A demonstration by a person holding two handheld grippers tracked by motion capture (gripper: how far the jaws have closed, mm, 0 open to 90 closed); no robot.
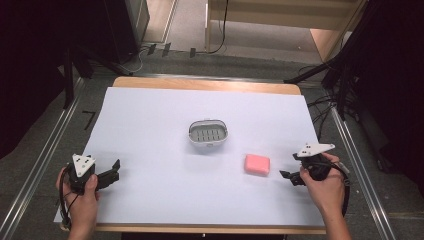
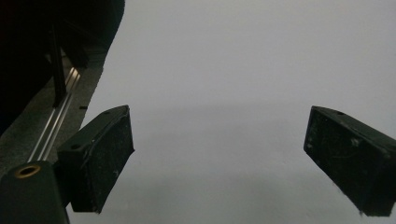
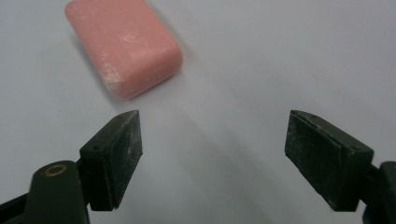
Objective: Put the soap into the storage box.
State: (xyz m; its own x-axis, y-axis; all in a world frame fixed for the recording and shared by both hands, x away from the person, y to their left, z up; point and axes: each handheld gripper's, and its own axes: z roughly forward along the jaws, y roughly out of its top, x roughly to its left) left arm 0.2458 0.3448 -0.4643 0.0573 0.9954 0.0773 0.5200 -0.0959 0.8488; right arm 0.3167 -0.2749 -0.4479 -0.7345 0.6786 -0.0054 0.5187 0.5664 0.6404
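Note:
A pink bar of soap (image 1: 257, 164) lies on the white sheet (image 1: 165, 185), right of the middle. Behind it and to the left stands a grey soap dish (image 1: 208, 134) with a slotted insert. My right gripper (image 1: 289, 176) sits just right of the soap, its jaws apart and holding nothing. In the right gripper view the soap (image 3: 123, 45) lies ahead of the left jaw, outside the gap of the right gripper (image 3: 212, 156). My left gripper (image 1: 116, 171) rests near the sheet's front left corner, open and empty. In the left gripper view the left gripper (image 2: 217, 161) frames bare sheet.
The table's wooden edge (image 1: 205, 84) shows at the back. Metal rails (image 1: 40, 165) run along both sides. Dark stands and cables (image 1: 340, 85) crowd the far right. A rail and dark gear (image 2: 56, 126) appear at the left of the left gripper view.

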